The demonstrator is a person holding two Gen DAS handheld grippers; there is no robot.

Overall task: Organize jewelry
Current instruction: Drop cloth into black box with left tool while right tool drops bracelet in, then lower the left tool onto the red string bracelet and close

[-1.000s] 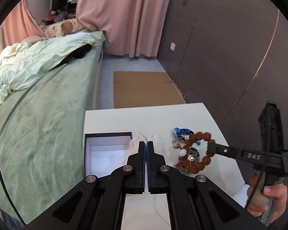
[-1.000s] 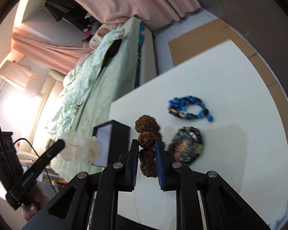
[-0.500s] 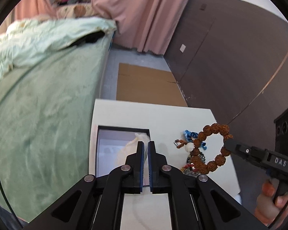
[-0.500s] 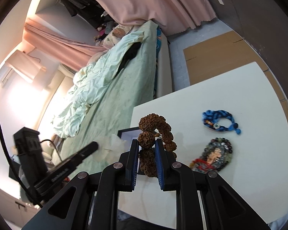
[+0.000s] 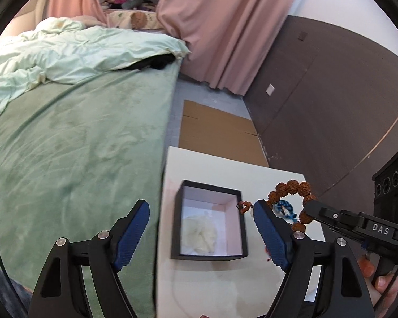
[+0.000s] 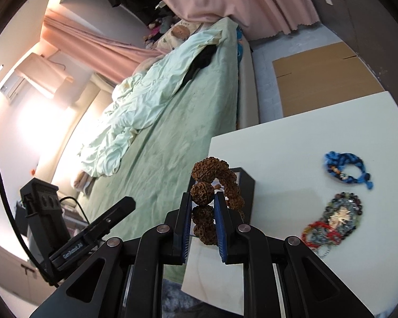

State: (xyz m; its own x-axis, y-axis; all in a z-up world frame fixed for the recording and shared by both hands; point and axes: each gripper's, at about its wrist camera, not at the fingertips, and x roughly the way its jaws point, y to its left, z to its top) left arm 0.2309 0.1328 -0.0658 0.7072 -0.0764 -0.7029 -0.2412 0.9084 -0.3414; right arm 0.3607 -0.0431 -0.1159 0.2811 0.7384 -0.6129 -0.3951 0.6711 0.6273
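Observation:
A black box (image 5: 178, 228) with a pale lining sits on the white table (image 5: 225, 167); a whitish translucent bracelet (image 5: 199, 234) lies inside it. My left gripper (image 5: 199, 222) is open and empty, its jaws wide apart above the box. My right gripper (image 6: 203, 206) is shut on a brown bead bracelet (image 6: 215, 177), held in the air beside the box (image 6: 248, 182); that bracelet also shows in the left wrist view (image 5: 291, 189). A blue braided bracelet (image 6: 345, 168) and a pile of mixed bead bracelets (image 6: 337, 222) lie on the table (image 6: 278, 148) to the right.
A bed with a green cover (image 5: 66, 145) and a pale duvet (image 5: 66, 53) runs along the table's left edge. Flat cardboard (image 5: 217, 135) lies on the floor beyond the table. A dark wall (image 5: 331, 92) stands at the right, pink curtains (image 5: 225, 26) at the back.
My left gripper has opened and let the whitish bracelet drop into the box. My right gripper has lifted the brown bead bracelet and carried it left toward the box.

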